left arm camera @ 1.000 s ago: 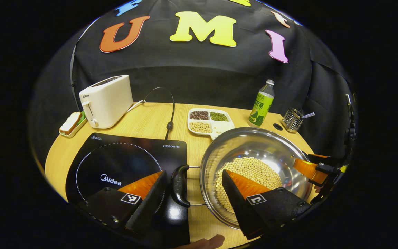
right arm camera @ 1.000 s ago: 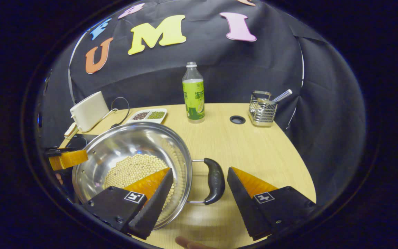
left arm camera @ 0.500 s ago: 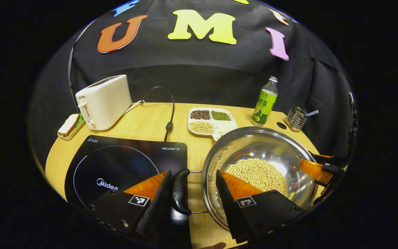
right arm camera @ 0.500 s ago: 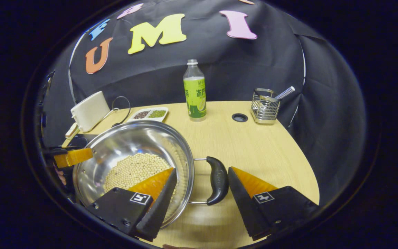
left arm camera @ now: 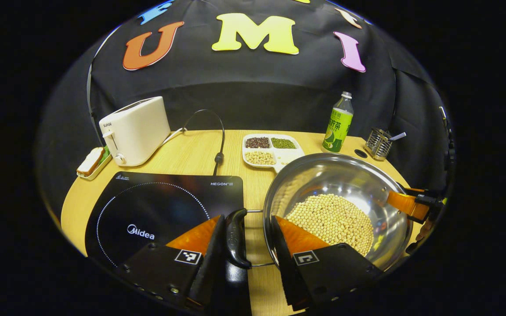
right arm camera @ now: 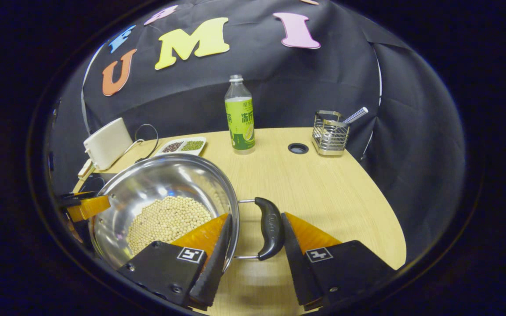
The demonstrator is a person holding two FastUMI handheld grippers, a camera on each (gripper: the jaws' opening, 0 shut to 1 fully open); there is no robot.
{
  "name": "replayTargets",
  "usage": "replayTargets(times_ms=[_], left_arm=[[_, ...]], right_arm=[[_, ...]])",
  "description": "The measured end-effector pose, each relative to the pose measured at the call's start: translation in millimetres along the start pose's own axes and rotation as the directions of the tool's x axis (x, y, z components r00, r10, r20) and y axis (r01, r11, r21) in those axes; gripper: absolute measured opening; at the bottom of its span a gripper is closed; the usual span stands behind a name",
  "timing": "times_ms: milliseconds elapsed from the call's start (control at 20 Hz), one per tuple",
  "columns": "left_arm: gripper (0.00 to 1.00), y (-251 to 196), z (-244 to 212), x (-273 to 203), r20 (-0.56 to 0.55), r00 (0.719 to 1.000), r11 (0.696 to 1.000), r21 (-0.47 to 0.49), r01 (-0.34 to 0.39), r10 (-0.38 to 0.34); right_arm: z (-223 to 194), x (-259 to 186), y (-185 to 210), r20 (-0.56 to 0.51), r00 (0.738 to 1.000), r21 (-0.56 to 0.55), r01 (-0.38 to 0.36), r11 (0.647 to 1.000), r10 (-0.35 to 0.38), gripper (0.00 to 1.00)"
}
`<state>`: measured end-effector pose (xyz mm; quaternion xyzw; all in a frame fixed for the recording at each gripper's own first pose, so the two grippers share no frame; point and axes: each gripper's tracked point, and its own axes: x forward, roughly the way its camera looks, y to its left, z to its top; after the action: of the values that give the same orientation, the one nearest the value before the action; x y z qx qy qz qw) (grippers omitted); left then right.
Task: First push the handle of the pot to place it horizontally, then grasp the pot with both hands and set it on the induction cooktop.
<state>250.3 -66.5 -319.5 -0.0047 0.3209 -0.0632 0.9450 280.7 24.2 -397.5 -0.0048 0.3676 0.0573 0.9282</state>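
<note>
At lower left the induction cooktop (left arm camera: 156,206) lies bare on the surface (right arm camera: 323,188), the left gripper (left arm camera: 246,245) straddles the steel pot's (left arm camera: 336,184) black left handle (left arm camera: 236,237) with jaws apart, and the right gripper (right arm camera: 256,239) likewise brackets the right handle (right arm camera: 269,228).

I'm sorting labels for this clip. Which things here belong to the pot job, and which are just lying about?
Job:
pot
left handle
right handle
induction cooktop
left gripper
right gripper

Lying about:
toaster
bean tray
green bottle
wire holder
</note>
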Motion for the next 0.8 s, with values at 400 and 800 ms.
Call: replayTargets(times_ms=[400,800], left_arm=[[0.58,0.0,1.8,0.2,0.025,0.999,0.998,0.036,0.044,-0.045],[0.58,1.4,1.3,-0.2,-0.013,0.998,0.998,0.029,0.056,-0.055]], right_arm=[[-3.9,-5.4,0.1,-0.038,0.999,0.006,-0.007,1.0,0.007,0.65],[-2.5,-3.7,2.0,-0.066,0.997,-0.024,-0.031,0.999,0.03,0.62]])
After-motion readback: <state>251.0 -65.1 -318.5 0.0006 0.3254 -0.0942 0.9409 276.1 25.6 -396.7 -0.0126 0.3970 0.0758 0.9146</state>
